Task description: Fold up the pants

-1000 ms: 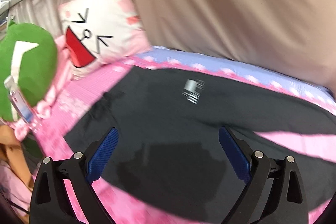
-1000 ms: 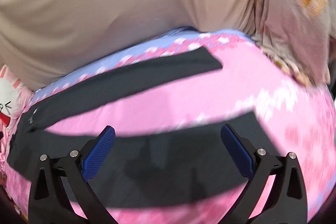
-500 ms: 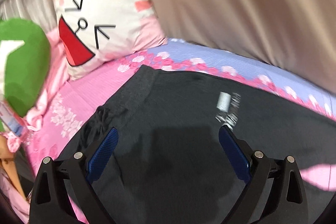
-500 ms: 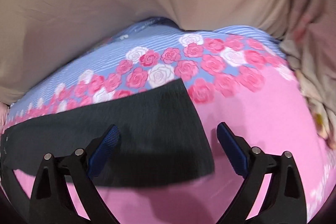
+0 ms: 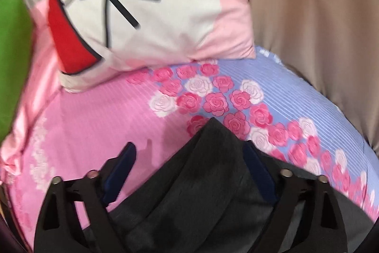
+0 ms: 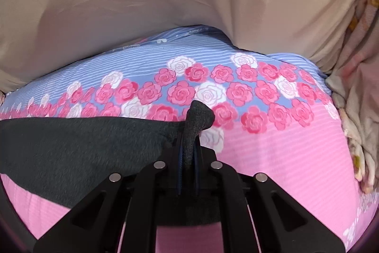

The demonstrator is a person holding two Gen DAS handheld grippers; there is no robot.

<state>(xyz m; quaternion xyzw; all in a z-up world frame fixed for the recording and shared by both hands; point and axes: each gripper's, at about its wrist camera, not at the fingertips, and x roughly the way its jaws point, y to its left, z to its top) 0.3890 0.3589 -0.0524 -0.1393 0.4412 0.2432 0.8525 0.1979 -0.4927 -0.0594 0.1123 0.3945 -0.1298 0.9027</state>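
The dark grey pants (image 6: pixel 78 146) lie spread flat on a bed whose sheet (image 6: pixel 284 153) is pink with a band of roses and blue stripes. In the right wrist view, one corner of the fabric is pinched up into a small peak, and the right hand-held gripper (image 6: pixel 189 153) is clamped together on it, angled downward. In the left wrist view, another corner of the pants (image 5: pixel 213 158) rises to a point between the blue pads of the left hand-held gripper (image 5: pixel 191 165), whose jaws are closing around the cloth but stand apart. A cartoon-face pillow (image 5: pixel 151 4) sits beyond.
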